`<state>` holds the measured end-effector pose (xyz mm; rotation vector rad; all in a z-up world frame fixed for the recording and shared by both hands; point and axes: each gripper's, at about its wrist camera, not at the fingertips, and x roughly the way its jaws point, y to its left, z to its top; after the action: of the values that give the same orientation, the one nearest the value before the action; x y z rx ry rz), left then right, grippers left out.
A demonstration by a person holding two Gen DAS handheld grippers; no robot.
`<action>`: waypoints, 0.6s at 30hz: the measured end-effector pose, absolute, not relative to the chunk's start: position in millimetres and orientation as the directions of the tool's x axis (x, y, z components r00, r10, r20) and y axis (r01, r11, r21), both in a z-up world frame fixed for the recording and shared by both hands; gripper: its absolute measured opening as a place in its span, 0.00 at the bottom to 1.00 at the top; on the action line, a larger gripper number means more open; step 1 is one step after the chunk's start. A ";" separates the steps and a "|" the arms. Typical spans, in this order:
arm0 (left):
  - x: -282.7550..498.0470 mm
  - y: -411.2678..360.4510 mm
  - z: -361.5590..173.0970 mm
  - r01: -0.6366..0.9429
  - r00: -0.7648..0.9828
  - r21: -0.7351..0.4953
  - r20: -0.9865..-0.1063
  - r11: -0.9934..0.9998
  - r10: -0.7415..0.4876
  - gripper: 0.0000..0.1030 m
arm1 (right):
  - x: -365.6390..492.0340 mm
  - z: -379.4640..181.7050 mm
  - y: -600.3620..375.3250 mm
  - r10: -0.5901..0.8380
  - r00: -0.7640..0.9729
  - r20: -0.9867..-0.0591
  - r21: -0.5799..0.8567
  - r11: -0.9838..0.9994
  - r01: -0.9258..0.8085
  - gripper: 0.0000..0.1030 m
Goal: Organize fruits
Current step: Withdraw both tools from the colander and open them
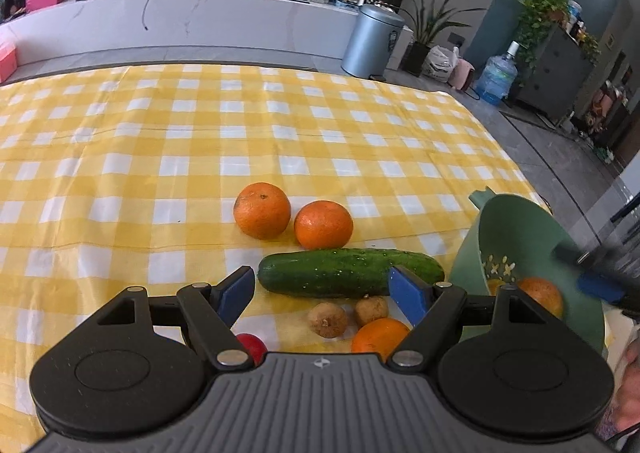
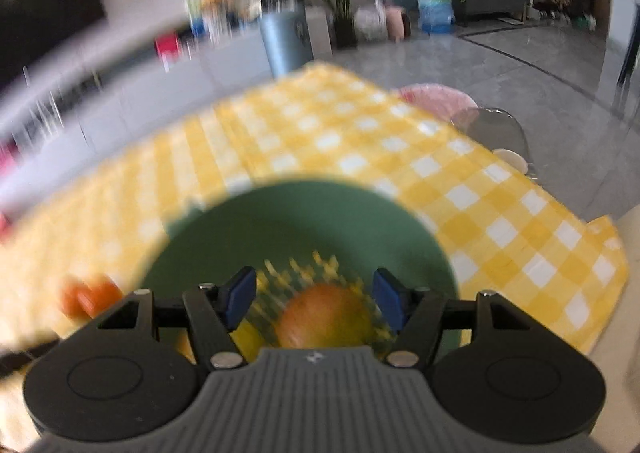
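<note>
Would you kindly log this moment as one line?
left gripper: open over cucumber | right gripper: open above orange in green colander | oranges on tablecloth: three

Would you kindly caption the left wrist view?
Open left gripper above cucumber, oranges beyond, green colander at right.

You have four oranges in sight: two (image 1: pixel 262 210) (image 1: pixel 323 224) side by side on the worktop (image 1: pixel 120 157), one (image 1: pixel 379 336) nearer you, and one (image 1: pixel 540 295) inside the single green colander (image 1: pixel 516 229). There is one cucumber (image 1: pixel 350 272), two small brown fruits (image 1: pixel 328 319) (image 1: pixel 371 309), and one red fruit (image 1: pixel 252 345), mostly hidden.
</note>
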<state>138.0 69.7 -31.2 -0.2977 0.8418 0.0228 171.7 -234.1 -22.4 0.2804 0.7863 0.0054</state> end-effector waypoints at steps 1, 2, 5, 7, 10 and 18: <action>137.8 69.5 -30.9 -0.136 0.671 -0.251 -0.735 0.958 -0.098 0.87 | 166.9 -19.3 -242.4 0.123 0.734 -0.668 0.302 0.946 0.115 0.70; 137.9 68.9 -30.9 -0.135 0.673 -0.251 -0.733 0.959 -0.097 0.87 | 162.4 -16.4 -251.6 0.133 0.758 -0.638 0.353 0.926 0.134 0.70; 137.9 68.9 -30.2 -0.133 0.674 -0.246 -0.733 0.960 -0.094 0.86 | 155.8 -12.4 -271.5 0.139 0.792 -0.594 0.421 0.893 0.159 0.70; 137.5 69.1 -28.8 -0.133 0.677 -0.254 -0.729 0.958 -0.100 0.85 | 154.4 -11.7 -276.3 0.116 0.792 -0.599 0.406 0.897 0.176 0.70; 134.9 66.7 -20.1 -0.120 0.684 -0.266 -0.721 0.956 -0.115 0.84 | 155.1 -13.5 -277.5 0.125 0.769 -0.626 0.390 0.905 0.171 0.70; 114.4 52.6 7.6 -0.111 0.679 -0.245 -0.726 0.963 -0.107 0.84 | 143.2 3.2 -261.0 0.199 0.754 -0.626 0.372 0.926 0.065 0.73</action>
<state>114.4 52.6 7.6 -0.2802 0.8270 0.0021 143.2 -261.0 3.2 0.3888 0.7172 0.0754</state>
